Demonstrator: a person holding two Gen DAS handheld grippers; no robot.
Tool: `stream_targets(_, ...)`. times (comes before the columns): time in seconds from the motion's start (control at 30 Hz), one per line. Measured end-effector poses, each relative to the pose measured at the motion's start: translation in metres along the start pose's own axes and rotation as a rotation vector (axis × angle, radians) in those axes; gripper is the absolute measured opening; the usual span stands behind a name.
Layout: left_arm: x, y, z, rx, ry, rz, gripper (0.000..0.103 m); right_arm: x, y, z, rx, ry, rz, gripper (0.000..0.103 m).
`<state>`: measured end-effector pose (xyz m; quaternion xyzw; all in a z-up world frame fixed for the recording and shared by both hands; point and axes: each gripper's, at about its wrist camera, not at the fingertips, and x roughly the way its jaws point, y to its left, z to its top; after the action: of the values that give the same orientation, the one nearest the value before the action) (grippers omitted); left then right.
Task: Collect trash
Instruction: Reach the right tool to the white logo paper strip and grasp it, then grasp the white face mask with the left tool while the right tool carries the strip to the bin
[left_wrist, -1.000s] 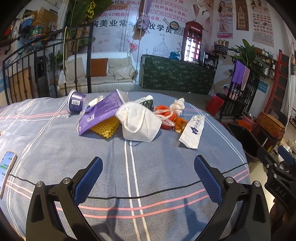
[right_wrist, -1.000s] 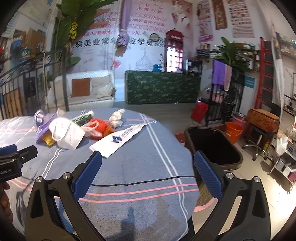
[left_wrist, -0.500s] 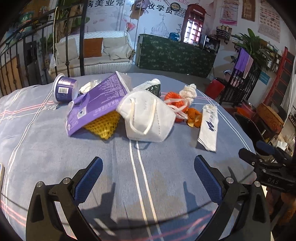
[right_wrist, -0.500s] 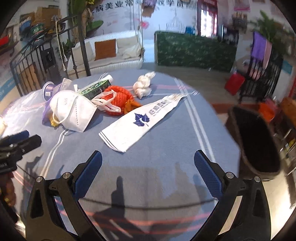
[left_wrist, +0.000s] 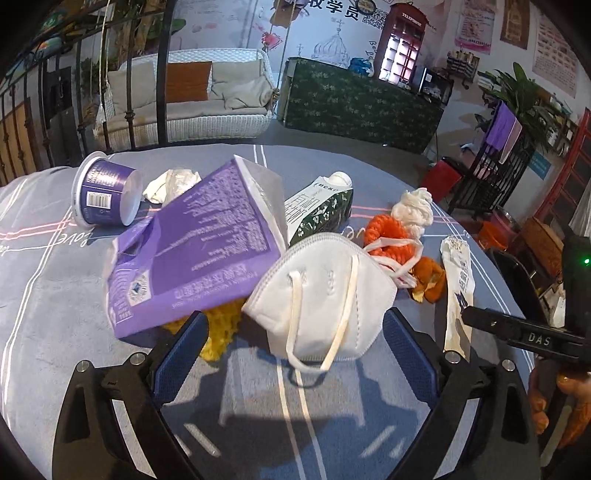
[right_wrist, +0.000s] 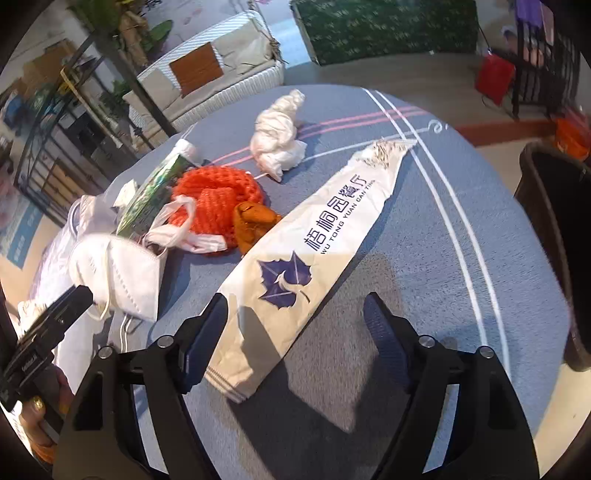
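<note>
While much of the yellow net (left_wrist: 221, 332) is being hidden under the purple carton (left_wrist: 192, 254), only its lower edge is being shown. A white face mask (left_wrist: 321, 295), creased with loose straps, is being framed between the jaws of the left gripper (left_wrist: 291, 350), which are closing but are not touching it. The long white paper sleeve (right_wrist: 306, 251) — printed with a purple leaf — is being straddled at its near end by the right gripper (right_wrist: 295, 332); its jaws are closing, pads still clear of the paper. Bare blue tablecloth (right_wrist: 424, 240) is being left open to the right, up to the table's edge beside the dark bin (right_wrist: 554, 221), which is being cut off by the frame.
</note>
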<state>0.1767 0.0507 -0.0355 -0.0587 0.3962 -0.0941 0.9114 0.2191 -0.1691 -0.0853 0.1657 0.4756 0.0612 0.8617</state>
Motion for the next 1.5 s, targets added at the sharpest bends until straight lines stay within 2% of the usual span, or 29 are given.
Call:
stream_targets(0.13, 0.005, -0.006, 0.004, 0.027, -0.013, -0.03, 0.084, 0.006, -0.004, 0.008, 0.05, -0.006, 0.033, 0.06)
stream_targets(0.3, 0.008, -0.009, 0.003, 0.022, -0.01, -0.075, 0.063, 0.01, -0.01, 0.009, 0.123, 0.009, 0.105, 0.019)
stream_targets(0.4, 0.008, -0.008, 0.002, 0.019, -0.018, -0.088, 0.052, 0.005, -0.009, 0.005, 0.126, -0.012, 0.127, 0.011)
stream_targets(0.5, 0.01, -0.008, 0.002, 0.018, -0.011, -0.1, 0.036, 0.003, -0.007, 0.003, 0.13, -0.025, 0.152, 0.006)
stream_targets(0.7, 0.004, -0.007, 0.0, -0.006, -0.042, -0.124, 0.016, -0.013, 0.001, -0.004, 0.089, -0.08, 0.176, 0.002)
stream_targets(0.93, -0.015, -0.021, -0.011, 0.023, -0.082, -0.134, 0.009, -0.037, 0.003, -0.014, 0.042, -0.132, 0.181, 0.002)
stream_targets(1.1, -0.041, -0.035, -0.022, 0.048, -0.128, -0.157, 0.008, -0.064, -0.005, -0.021, 0.028, -0.163, 0.202, 0.002)
stream_targets(1.23, -0.056, -0.049, -0.029, 0.044, -0.15, -0.22, 0.008, -0.083, -0.013, -0.025, -0.011, -0.212, 0.138, 0.002)
stream_targets(1.5, -0.056, -0.106, -0.031, 0.16, -0.197, -0.353, 0.008, -0.131, -0.058, -0.023, -0.006, -0.325, 0.007, 0.002)
